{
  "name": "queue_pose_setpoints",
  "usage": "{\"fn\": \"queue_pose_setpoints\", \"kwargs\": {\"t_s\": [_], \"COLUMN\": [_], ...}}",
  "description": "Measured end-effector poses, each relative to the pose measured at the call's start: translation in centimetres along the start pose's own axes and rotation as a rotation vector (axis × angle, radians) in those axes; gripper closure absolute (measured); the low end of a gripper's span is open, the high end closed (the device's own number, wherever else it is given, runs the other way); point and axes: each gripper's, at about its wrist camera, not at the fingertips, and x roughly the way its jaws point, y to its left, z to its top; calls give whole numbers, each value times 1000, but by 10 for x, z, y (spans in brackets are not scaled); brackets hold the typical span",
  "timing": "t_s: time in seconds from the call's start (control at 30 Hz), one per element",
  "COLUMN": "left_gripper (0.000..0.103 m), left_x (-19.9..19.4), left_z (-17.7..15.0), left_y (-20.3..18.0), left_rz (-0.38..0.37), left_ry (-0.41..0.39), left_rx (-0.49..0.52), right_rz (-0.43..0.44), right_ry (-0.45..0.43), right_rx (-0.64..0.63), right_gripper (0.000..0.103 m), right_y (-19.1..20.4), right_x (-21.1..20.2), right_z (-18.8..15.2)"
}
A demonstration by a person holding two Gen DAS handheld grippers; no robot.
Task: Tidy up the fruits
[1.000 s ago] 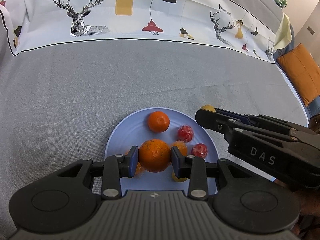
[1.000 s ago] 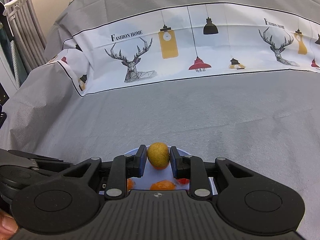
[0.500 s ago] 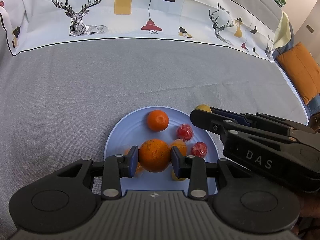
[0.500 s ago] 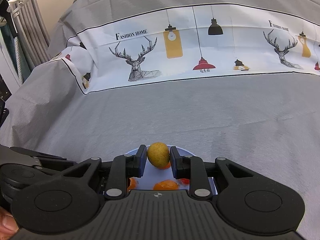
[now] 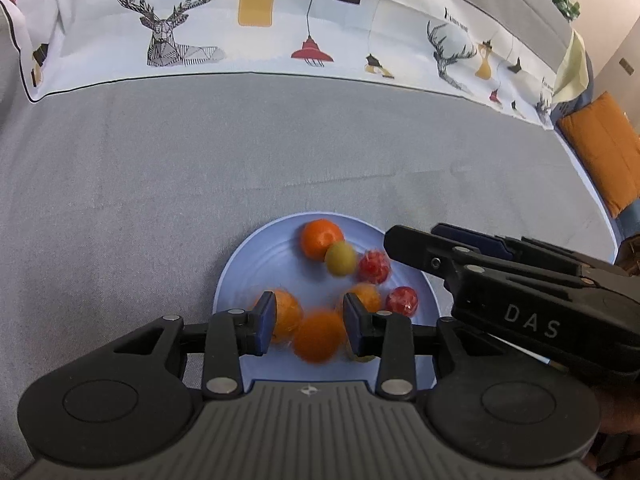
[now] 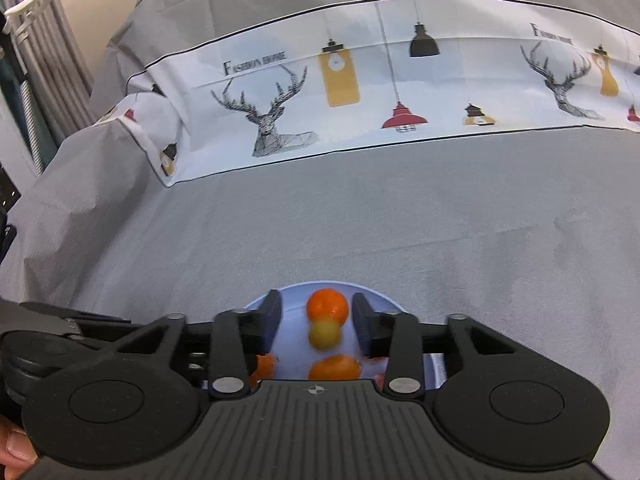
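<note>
A light blue plate (image 5: 256, 264) lies on the grey cloth and holds several fruits. My left gripper (image 5: 310, 320) hovers over its near side. A big orange (image 5: 318, 340), blurred, sits low between the fingers, and the pads do not press on it. My right gripper (image 6: 318, 322) is over the plate's right side, its jaws opening. A small yellow-green fruit (image 6: 323, 334) lies blurred on the plate (image 6: 380, 298) below them, free of the pads, against a far orange (image 6: 327, 305). Two red wrapped fruits (image 5: 374, 266) and smaller oranges (image 5: 364, 296) lie nearby.
Grey cloth (image 5: 200, 168) covers the surface around the plate. A white printed band with deer and lamps (image 5: 280, 32) runs along the back. An orange cushion (image 5: 604, 160) is at the far right, grey curtains (image 6: 36, 80) at the far left. A fingertip (image 6: 12, 448) shows at the lower left.
The right jaws have spread and the yellow-green fruit dropped onto the plate beside the far orange. The big orange has slid down out of the left pads. Neither hand has shifted.
</note>
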Motion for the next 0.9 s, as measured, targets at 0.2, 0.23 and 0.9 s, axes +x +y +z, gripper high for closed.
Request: {"fn": "queue_pose_setpoints", "kwargs": {"t_s": [0.2, 0.23, 0.9], "left_gripper": [62, 61, 1], "left_x": [-8, -10, -88], "left_z": [-2, -2, -85], "left_y": [4, 4, -44], "left_rz": [12, 15, 158], "left_ry": [-33, -43, -245], "left_rx": [-16, -17, -27], "right_rz": [-21, -30, -270], "right_ry": [-10, -14, -151], "right_rx": [9, 11, 56], "right_gripper": [41, 36, 1], "right_y": [-1, -2, -24], "right_x": [-6, -9, -107], "right_z": [-1, -1, -73]}}
